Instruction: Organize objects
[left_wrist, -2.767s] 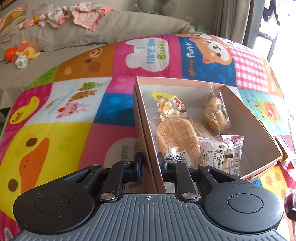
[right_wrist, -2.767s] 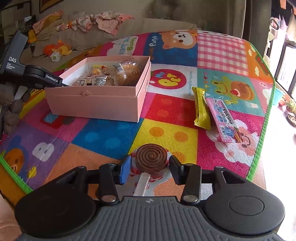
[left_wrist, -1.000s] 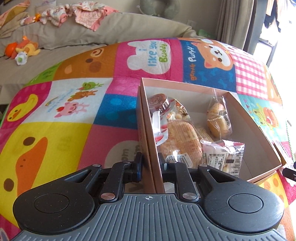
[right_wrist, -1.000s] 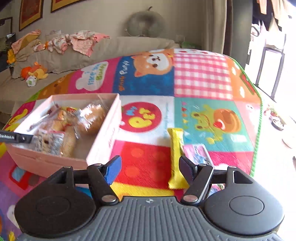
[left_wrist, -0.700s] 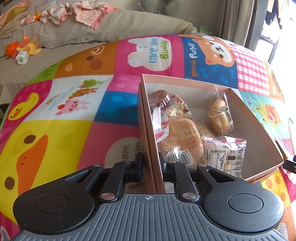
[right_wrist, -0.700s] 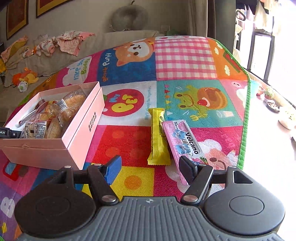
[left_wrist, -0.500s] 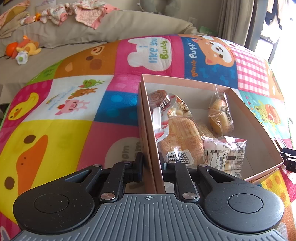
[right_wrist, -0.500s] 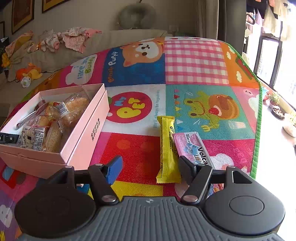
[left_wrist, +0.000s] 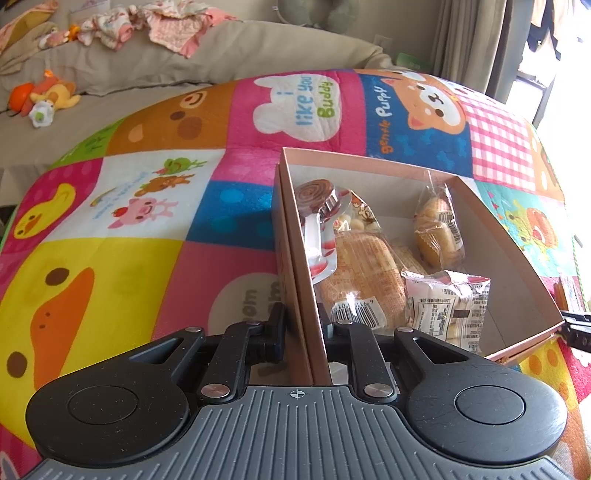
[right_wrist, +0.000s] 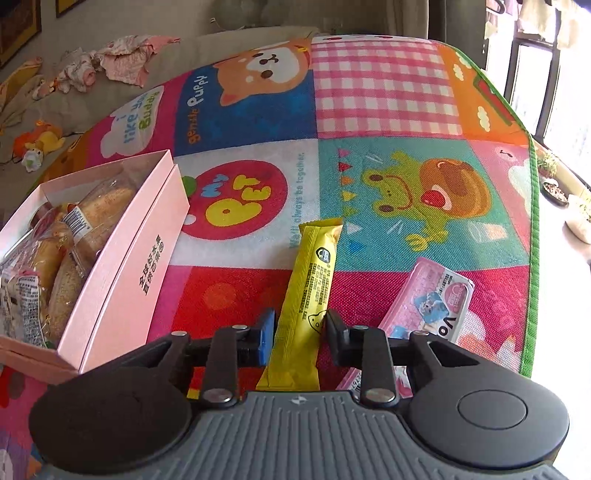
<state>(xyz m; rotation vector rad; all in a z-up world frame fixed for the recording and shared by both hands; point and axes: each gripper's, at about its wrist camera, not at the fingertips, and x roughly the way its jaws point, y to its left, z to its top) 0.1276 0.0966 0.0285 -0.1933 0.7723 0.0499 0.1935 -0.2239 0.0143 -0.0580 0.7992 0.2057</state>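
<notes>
Patchwork cartoon play mat (right_wrist: 388, 122) covers the whole surface, with a beige sofa (left_wrist: 177, 62) behind it. Pink cardboard box (left_wrist: 491, 236) sits open on the mat, its side wall carrying printed characters in the right wrist view. Left tool (left_wrist: 303, 325) is clenched on the box's near wall, one finger outside, one inside. Contents of box: wrapped bread loaf (left_wrist: 364, 273) at the near side; white barcoded snack packet (left_wrist: 447, 306) just beside it; bagged small cakes (left_wrist: 437, 232) toward the far wall; spiral chocolate lollipop (left_wrist: 317, 195) leaning against the left wall. Pink "Volcano" packet (right_wrist: 432, 299) lies on the mat, well apart from the box. Yellow snack bar (right_wrist: 306, 306) lies just beside it, on the box side. Right tool (right_wrist: 300, 332) straddles the bar's near end, fingers part-closed at either edge; firm contact cannot be confirmed.
</notes>
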